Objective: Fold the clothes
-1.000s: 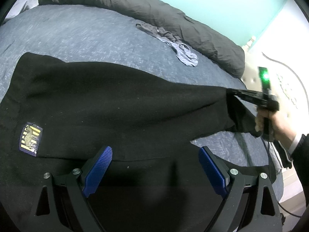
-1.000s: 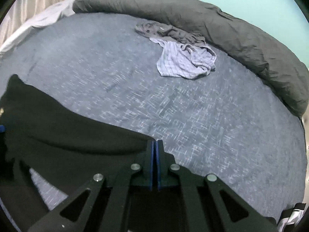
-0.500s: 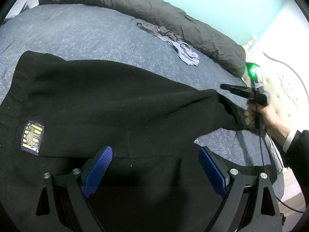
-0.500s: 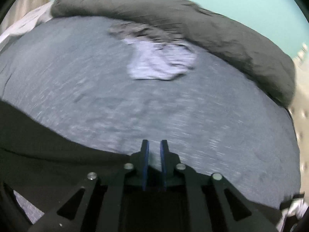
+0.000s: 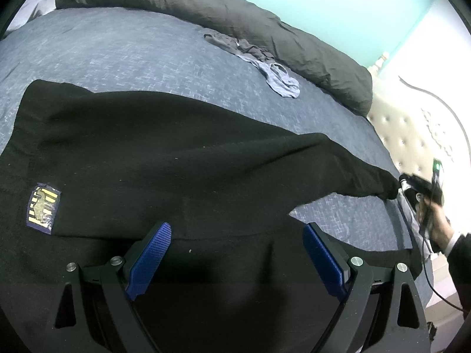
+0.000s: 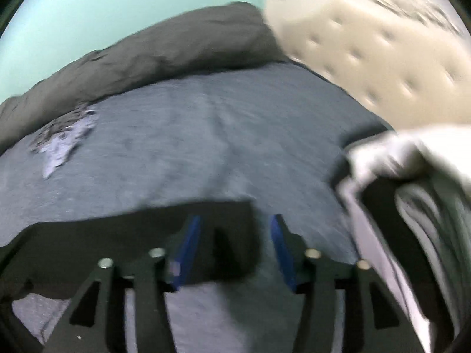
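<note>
One black garment [image 5: 164, 158] lies on one bed [image 5: 117, 50], bearing one patch [image 5: 43, 207]. One small heap of grey-blue clothes [image 5: 265, 64], one dark duvet [image 5: 235, 20], one tufted headboard [image 5: 412, 129] and two grippers, left gripper [image 5: 235, 253] and right gripper [image 6: 235, 247].

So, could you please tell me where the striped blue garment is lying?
Left wrist view: the striped blue garment lies far right on the bed, against the dark duvet.

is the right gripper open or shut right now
Open. In the right wrist view the right gripper shows a clear gap between its blue pads, with the black garment's sleeve end lying between them, unclamped.
</note>
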### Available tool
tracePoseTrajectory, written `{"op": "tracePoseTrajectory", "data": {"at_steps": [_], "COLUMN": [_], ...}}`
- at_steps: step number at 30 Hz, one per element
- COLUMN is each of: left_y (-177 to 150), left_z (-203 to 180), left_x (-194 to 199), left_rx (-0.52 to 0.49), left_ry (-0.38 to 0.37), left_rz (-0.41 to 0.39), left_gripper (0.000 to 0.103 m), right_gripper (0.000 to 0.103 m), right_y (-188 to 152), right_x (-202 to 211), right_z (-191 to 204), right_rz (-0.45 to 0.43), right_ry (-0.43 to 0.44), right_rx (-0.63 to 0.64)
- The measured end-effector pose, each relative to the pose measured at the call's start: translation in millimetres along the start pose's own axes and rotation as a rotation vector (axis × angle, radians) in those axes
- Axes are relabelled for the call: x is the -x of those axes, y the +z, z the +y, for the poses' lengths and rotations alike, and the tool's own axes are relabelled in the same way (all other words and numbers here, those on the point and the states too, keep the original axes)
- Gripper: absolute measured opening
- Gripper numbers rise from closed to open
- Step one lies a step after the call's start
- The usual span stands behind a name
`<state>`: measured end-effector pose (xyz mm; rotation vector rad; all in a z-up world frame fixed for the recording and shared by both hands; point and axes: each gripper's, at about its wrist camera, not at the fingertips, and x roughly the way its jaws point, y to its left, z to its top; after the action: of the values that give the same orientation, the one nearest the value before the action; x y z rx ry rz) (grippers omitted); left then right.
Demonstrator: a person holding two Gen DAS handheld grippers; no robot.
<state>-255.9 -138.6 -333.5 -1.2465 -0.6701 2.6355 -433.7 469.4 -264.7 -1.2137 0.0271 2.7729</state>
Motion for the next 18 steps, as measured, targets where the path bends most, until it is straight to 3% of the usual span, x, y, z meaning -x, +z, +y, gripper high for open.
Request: {"op": "tracePoseTrajectory", "data": {"at_steps": [3, 10, 11, 12, 15, 18], "left_y": [-2, -3, -3, -3, -3, -3], "left_z": [-2, -2, -2, -2, -1, 0], "left_x": [-2, -8, -9, -10, -11, -11], "left_rx": [-0.008, -0.012, -0.015, -0.017, -0.016, -0.014], "left_ry": [0.006, 0.02, 0.023, 0.023, 0.024, 0.023], "left_rz": [0.004, 0.012, 0.014, 0.015, 0.017, 0.016], "left_gripper": [0.094, 0.094, 0.094, 0.094, 0.094, 0.094], "right_gripper": [0.062, 0.063, 0.059, 0.042, 0.016, 0.011], "right_y": [-14, -30, -30, -30, -28, -16], "right_x": [-11, -43, -47, -51, -55, -49], "right_z": [-7, -6, -4, -4, 0, 4], "right_rz": [0.03, 0.111, 0.119, 0.126, 0.157, 0.143], "right_ry": [0.035, 0.155, 0.165, 0.173, 0.151, 0.171], "right_rx": [-0.01, -0.069, -0.089, -0.105, -0.107, -0.111]}}
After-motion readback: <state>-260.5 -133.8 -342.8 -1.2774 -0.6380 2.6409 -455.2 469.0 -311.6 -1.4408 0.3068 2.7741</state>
